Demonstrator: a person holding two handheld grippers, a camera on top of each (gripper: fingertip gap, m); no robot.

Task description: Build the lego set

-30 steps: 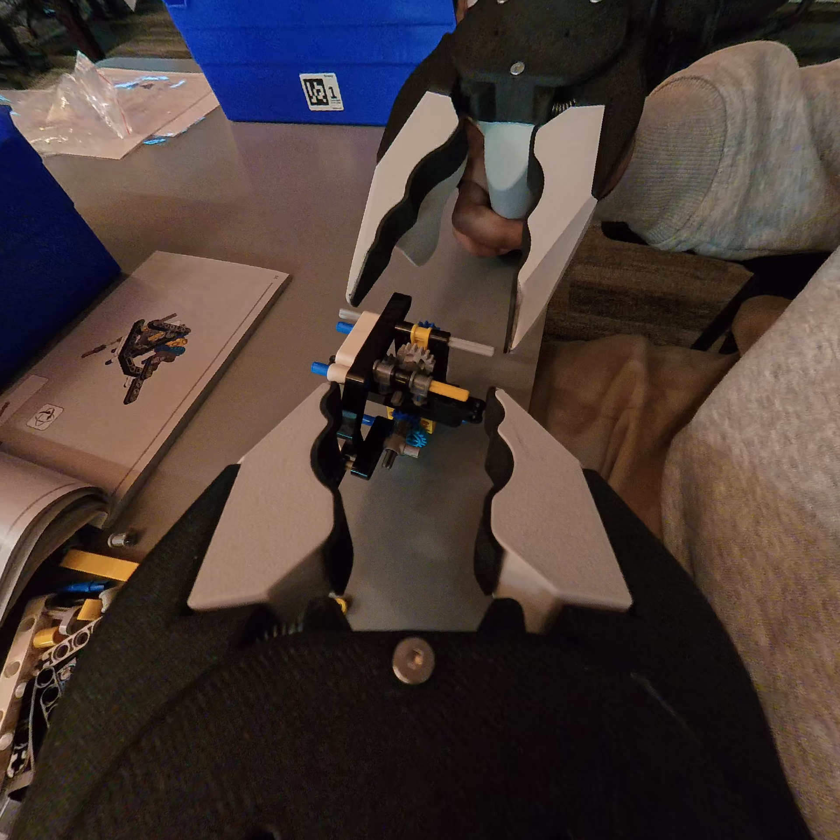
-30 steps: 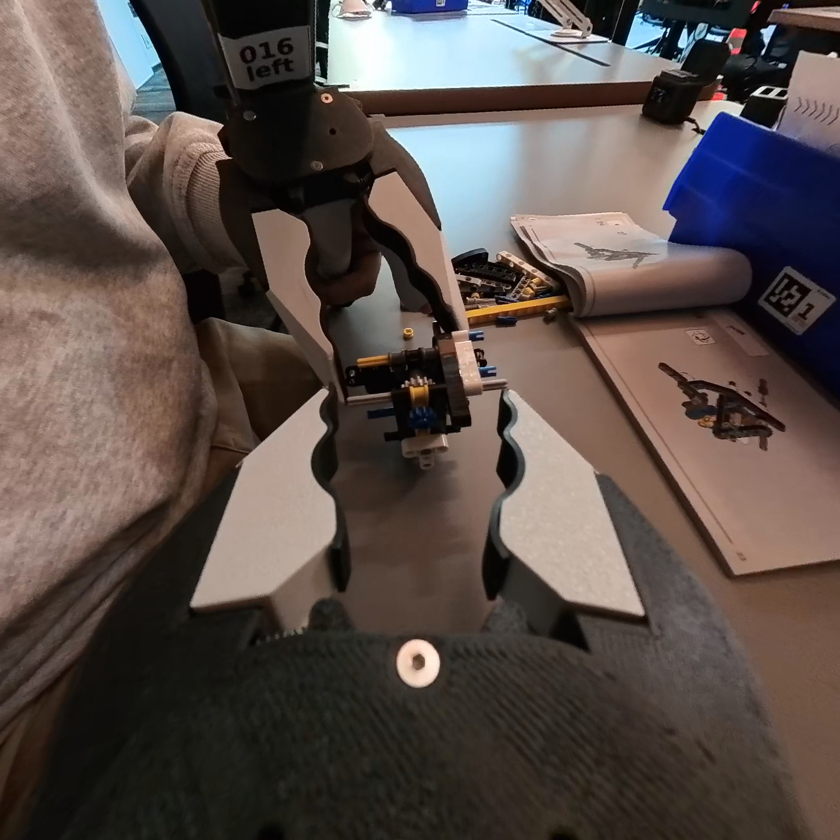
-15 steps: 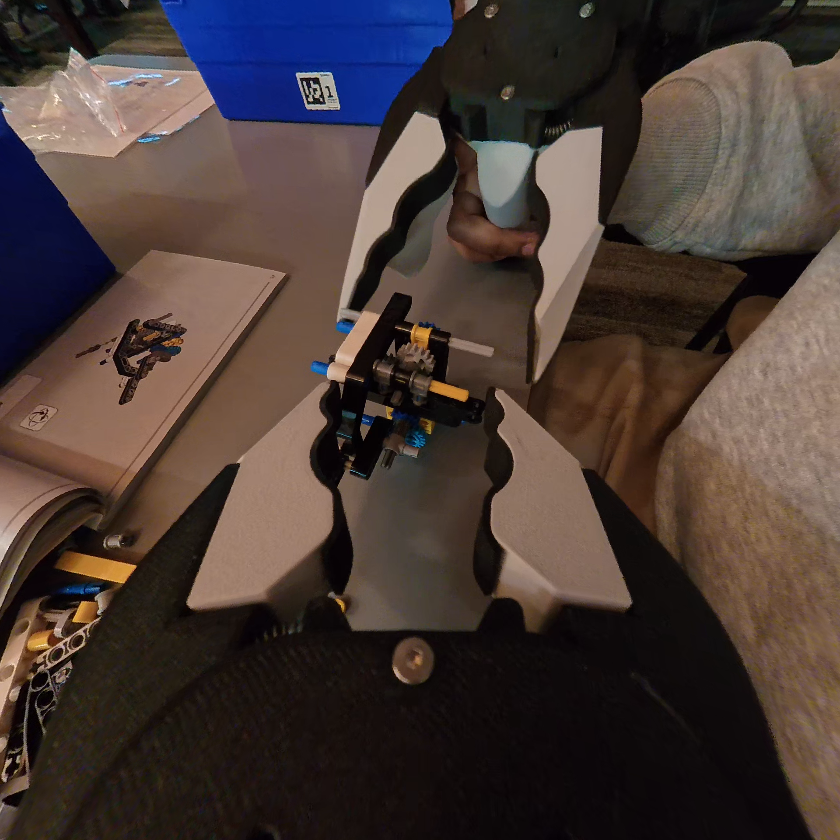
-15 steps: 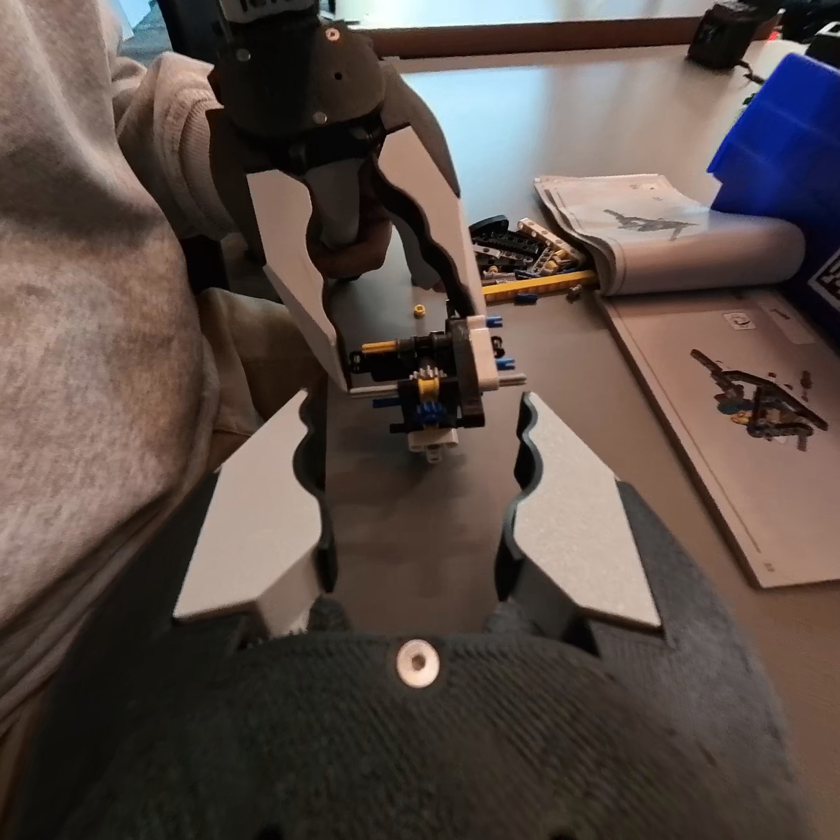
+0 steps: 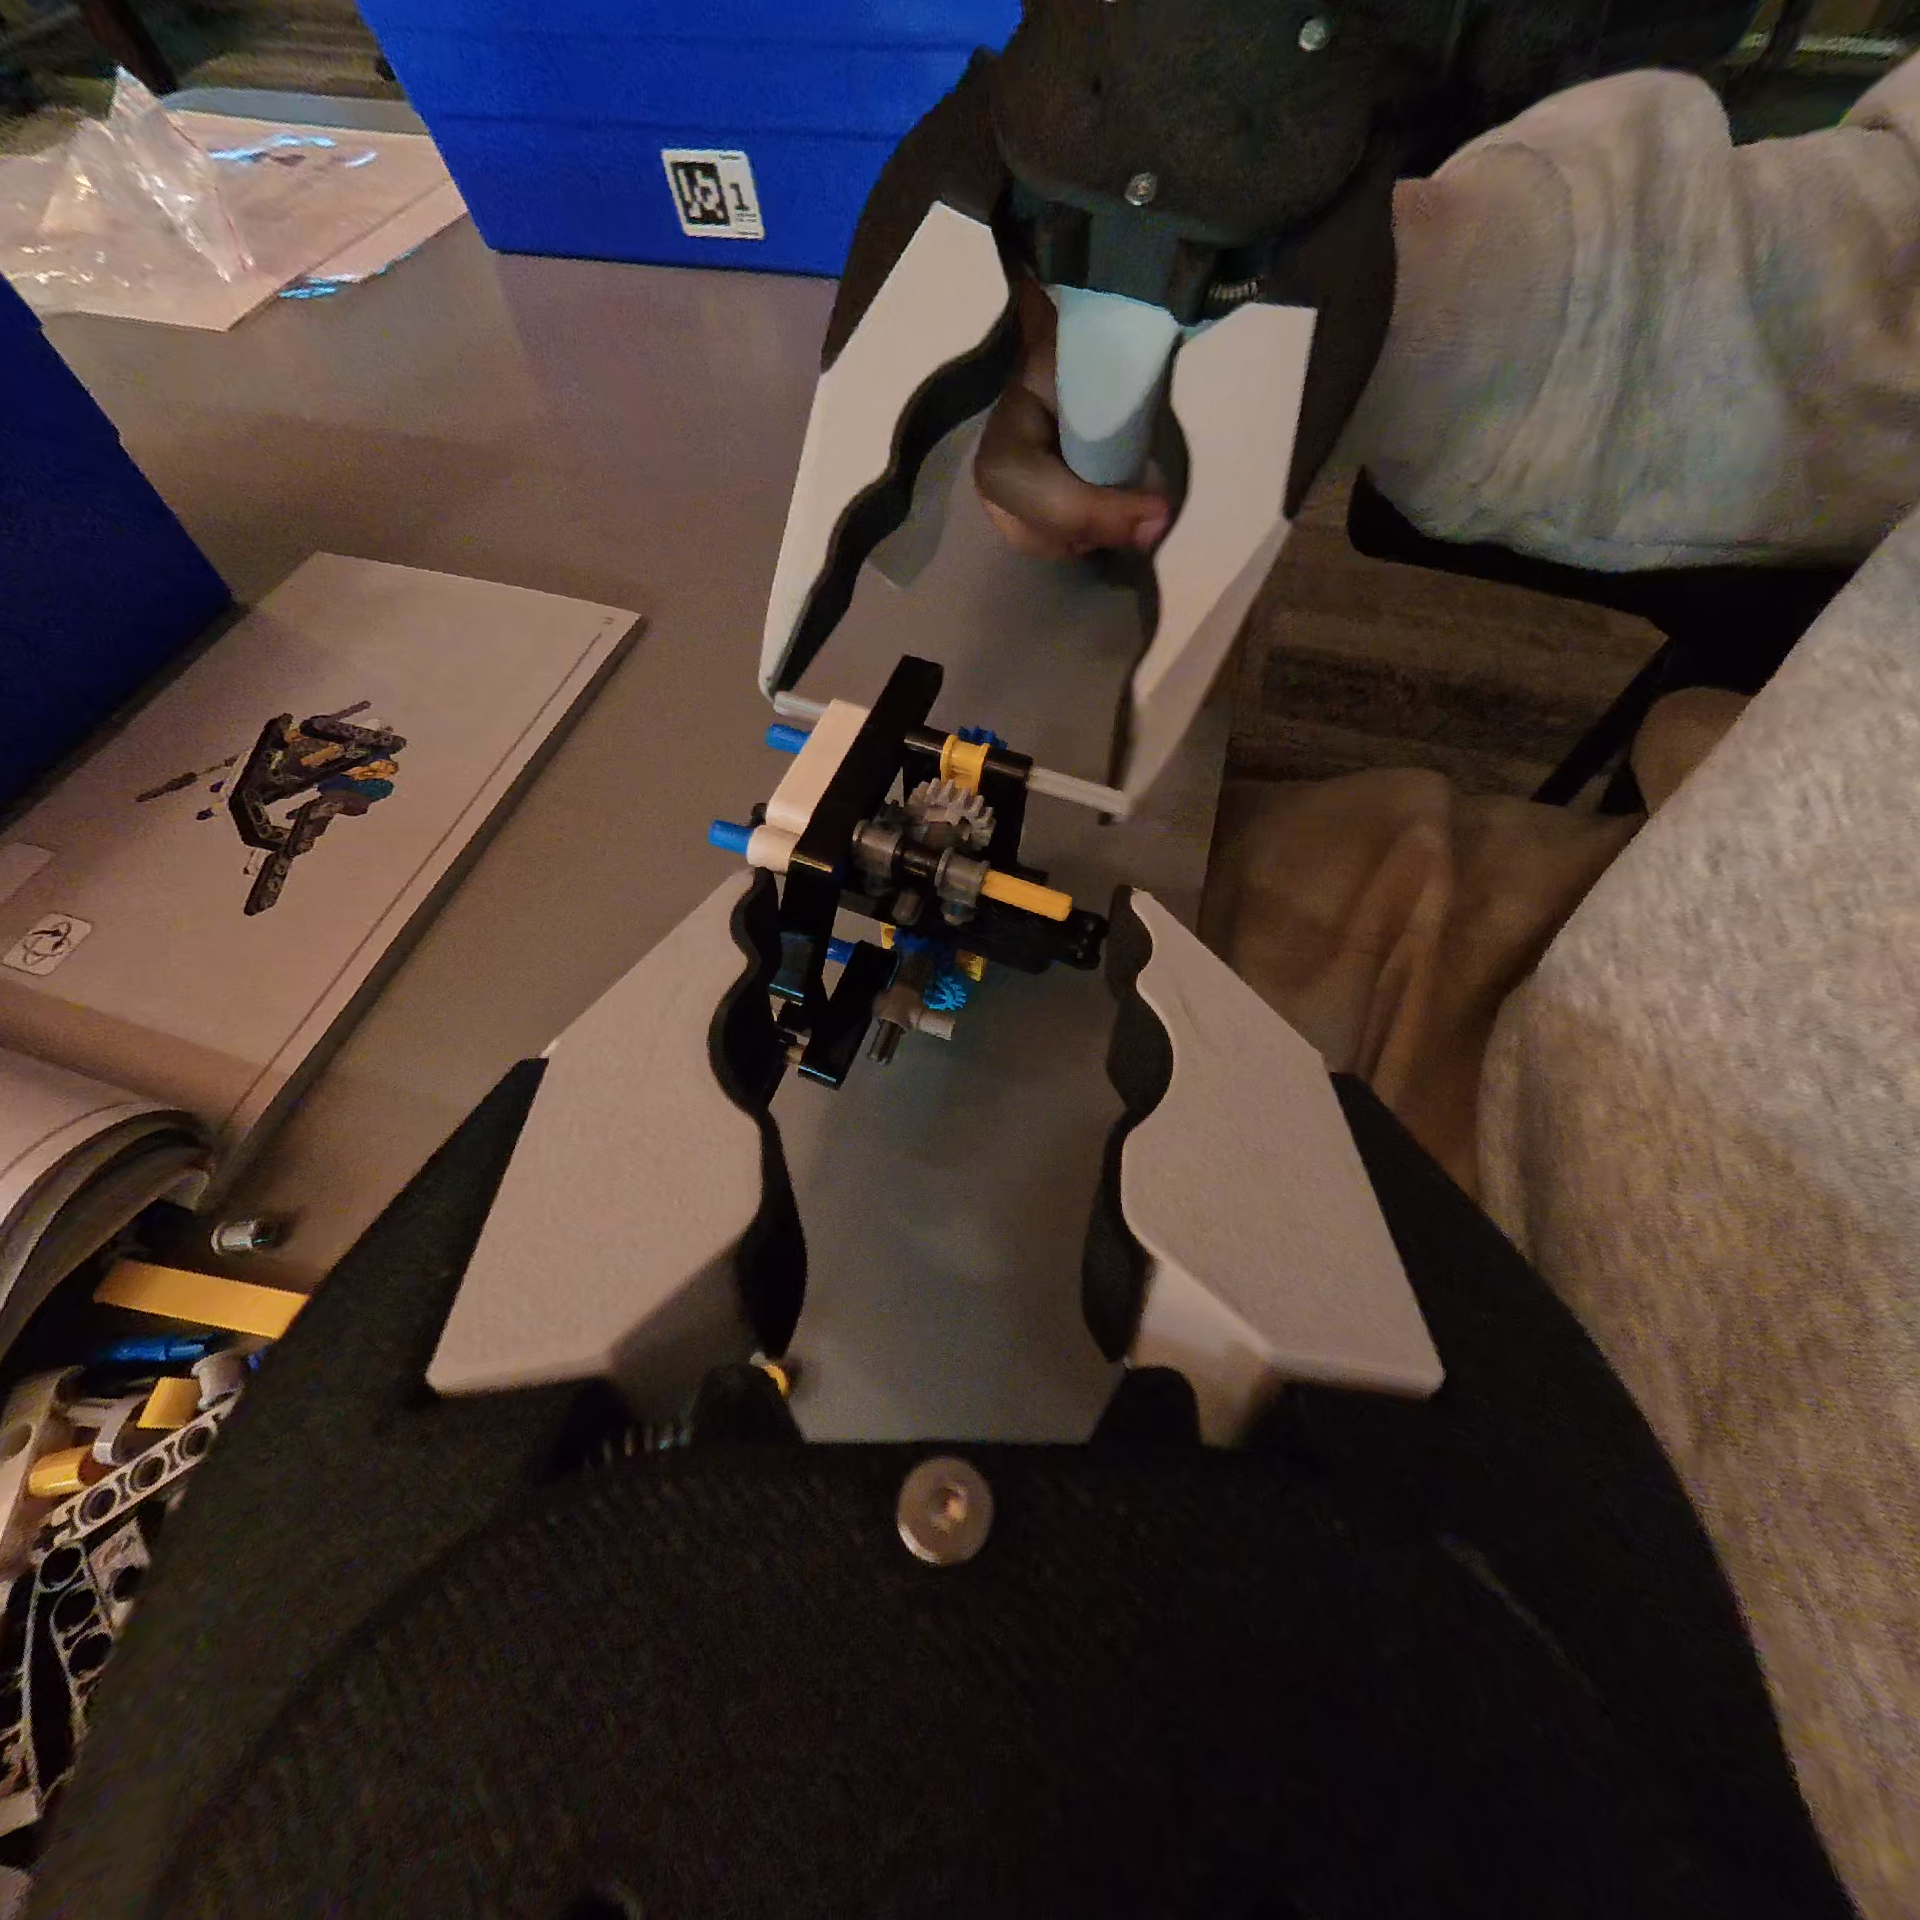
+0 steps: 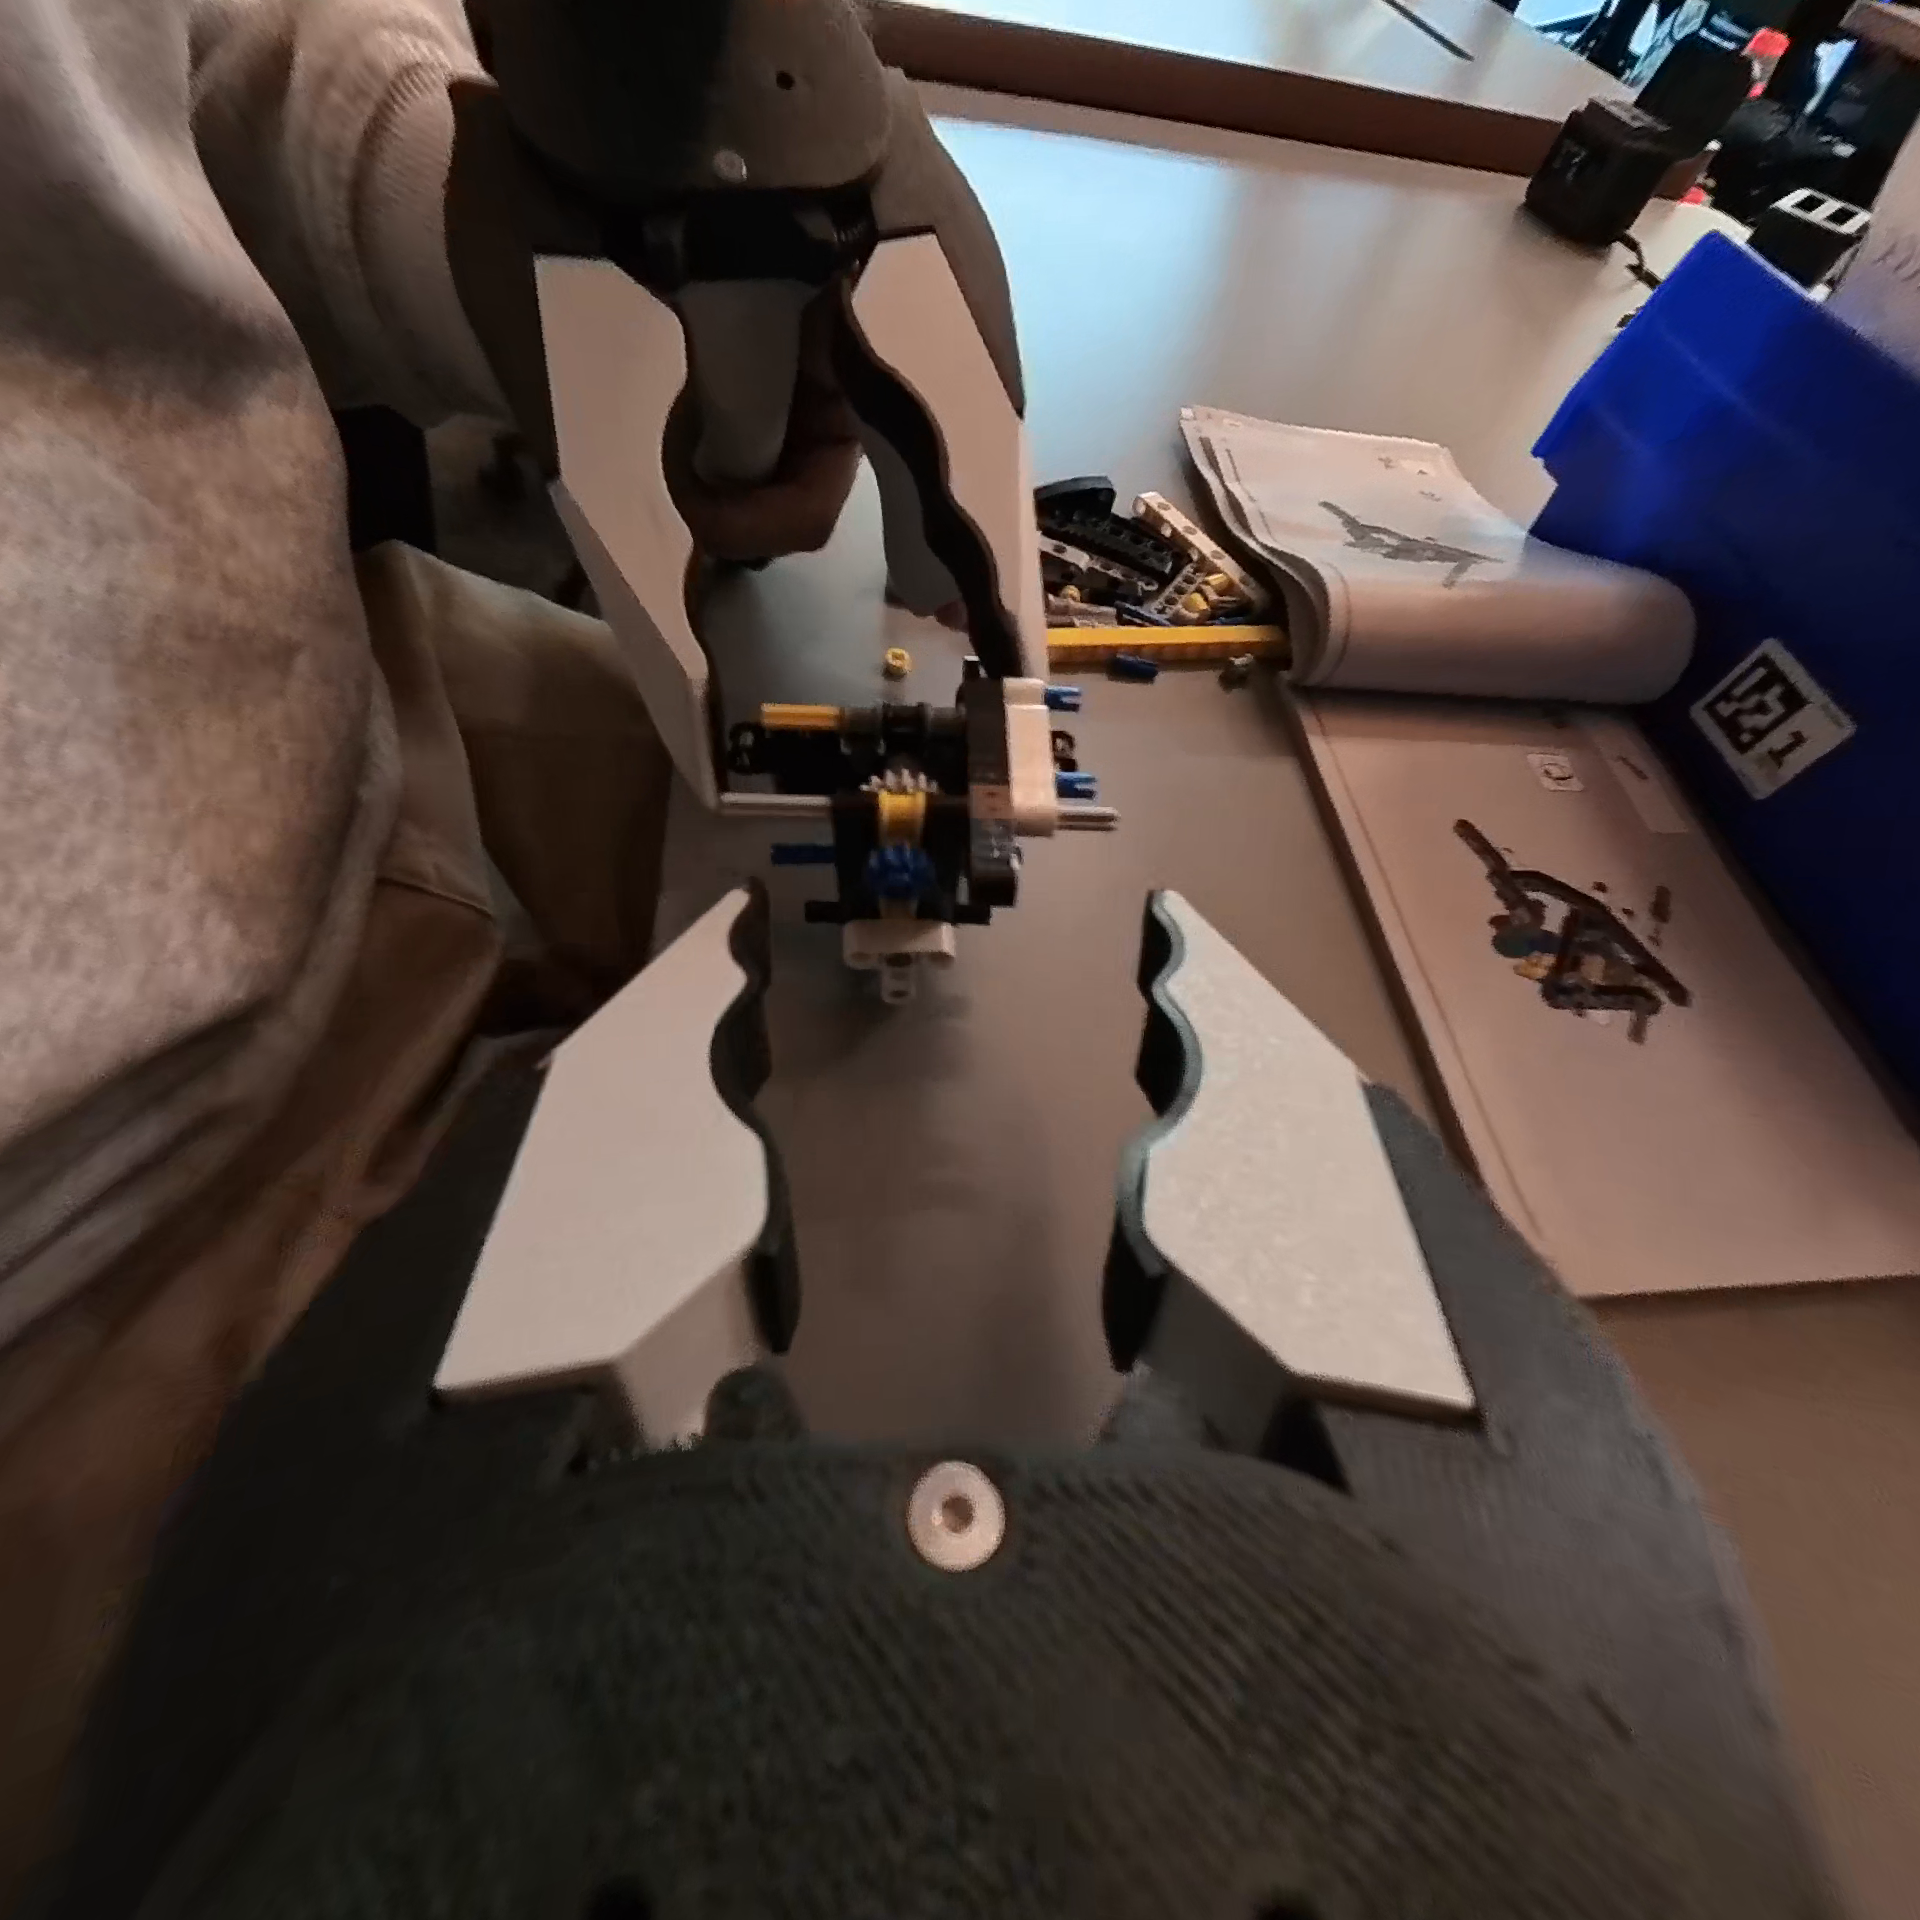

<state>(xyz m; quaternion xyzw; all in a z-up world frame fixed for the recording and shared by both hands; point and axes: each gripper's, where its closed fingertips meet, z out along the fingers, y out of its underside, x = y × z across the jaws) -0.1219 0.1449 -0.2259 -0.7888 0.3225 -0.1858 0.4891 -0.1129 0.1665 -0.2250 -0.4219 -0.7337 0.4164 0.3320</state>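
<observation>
While both grippers hang with jaws apart and nothing in them, the half-built Lego gear assembly [image 5: 904, 873] stands on the grey worktop [image 5: 582, 436] between them, close to the near edge.

Going left to right in the left wrist view: a heap of loose Technic beams and pins [image 5: 114, 1423] lies at the far left, part tucked under a curled booklet; beside it an open instruction booklet [image 5: 312, 769] lies flat. Then comes the left gripper [image 5: 940, 925], its tips either side of the assembly's near end; whether a pad touches the black frame I cannot tell. Opposite, the right gripper [image 5: 951, 748] points down at the far end, tips around the light grey axle. A grey sleeve [image 5: 1662, 332] fills the right.

I judge this a re-grip: one gripper should close on the frame before the other adds a part.

Blue bins [image 5: 644, 125] and a clear plastic bag [image 5: 156, 197] sit behind; further tables [image 6: 1247, 62] show beyond.
</observation>
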